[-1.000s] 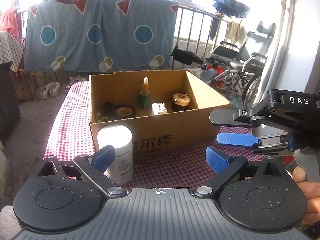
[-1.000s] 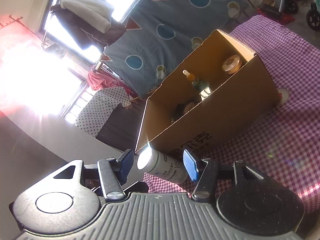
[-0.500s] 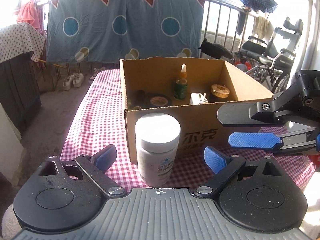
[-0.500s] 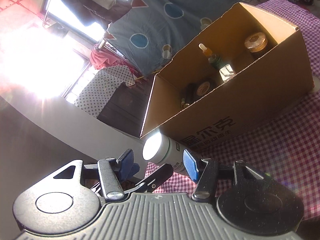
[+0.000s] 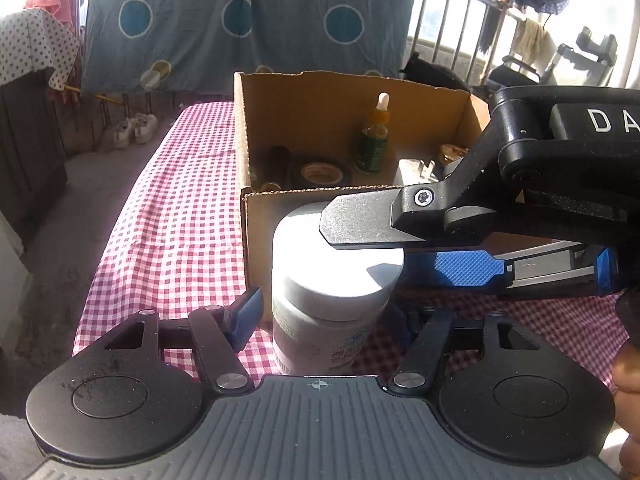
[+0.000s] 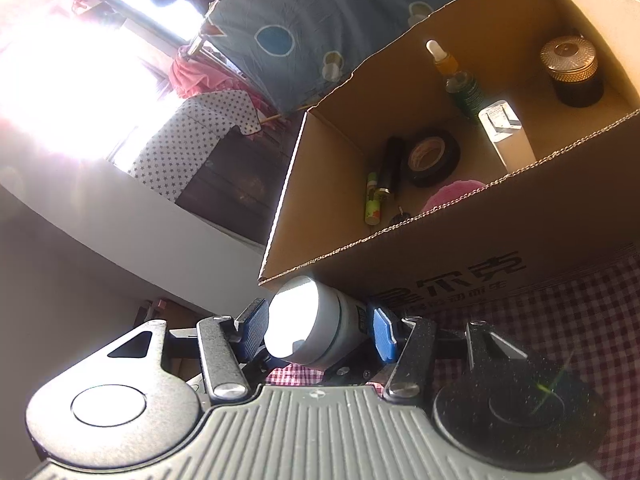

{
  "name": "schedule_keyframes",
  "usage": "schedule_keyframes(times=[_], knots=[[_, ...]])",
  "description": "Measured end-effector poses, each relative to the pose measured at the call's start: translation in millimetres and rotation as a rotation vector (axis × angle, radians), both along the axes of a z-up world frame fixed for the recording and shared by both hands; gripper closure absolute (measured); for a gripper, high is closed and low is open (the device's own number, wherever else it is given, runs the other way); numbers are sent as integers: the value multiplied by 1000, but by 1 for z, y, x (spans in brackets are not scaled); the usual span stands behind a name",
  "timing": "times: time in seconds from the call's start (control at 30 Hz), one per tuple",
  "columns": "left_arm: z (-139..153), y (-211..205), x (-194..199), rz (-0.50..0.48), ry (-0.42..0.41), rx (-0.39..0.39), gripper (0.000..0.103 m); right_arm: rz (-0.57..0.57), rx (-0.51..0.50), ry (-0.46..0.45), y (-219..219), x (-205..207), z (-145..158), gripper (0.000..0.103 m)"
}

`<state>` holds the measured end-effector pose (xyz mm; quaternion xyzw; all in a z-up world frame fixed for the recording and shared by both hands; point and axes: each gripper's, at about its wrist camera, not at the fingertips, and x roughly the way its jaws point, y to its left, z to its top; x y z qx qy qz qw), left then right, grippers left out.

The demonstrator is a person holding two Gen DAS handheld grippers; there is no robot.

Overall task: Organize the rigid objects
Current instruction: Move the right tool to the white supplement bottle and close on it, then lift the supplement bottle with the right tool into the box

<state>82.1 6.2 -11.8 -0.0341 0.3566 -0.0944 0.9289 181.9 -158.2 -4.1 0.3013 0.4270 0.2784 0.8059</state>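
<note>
A white bottle (image 5: 332, 320) with a white lid stands on the red-checked tablecloth (image 5: 180, 220), just in front of the cardboard box (image 5: 320, 120). My left gripper (image 5: 324, 316) straddles its body and the jaws are closing; a thin gap shows at the left pad (image 5: 248, 312). My right gripper (image 5: 384, 248) reaches in from the right at lid height, one finger across the far side of the lid. In the right wrist view the bottle (image 6: 304, 328) lies between that gripper's (image 6: 320, 332) blue pads, which sit close on either side; I see no clear press.
The open box (image 6: 480, 248) holds a dropper bottle (image 6: 460, 80), a black tape roll (image 6: 432, 156), a gold-lidded jar (image 6: 572, 68), a white plug (image 6: 504, 132) and a green tube (image 6: 372, 200). The table's left edge drops to the floor. A hand (image 5: 628, 372) shows at the right.
The left gripper has come forward and down around the bottle and its jaws have narrowed. The right gripper has swung left from the box's side to the bottle's lid.
</note>
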Motion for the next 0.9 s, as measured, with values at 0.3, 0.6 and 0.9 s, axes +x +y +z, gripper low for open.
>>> schedule_keyframes(times=[0.3,0.6,0.9], knots=[[-1,-6,-1,1,6,13,47,-6,25,16,-3,1,-6,53],[1,-12,-4,-8,4,18,49,-13,19,13,-6,-1,-5,53],[6,-17,-14,-20,-20,39,50,-22,39,1,-16,-10,1,53]])
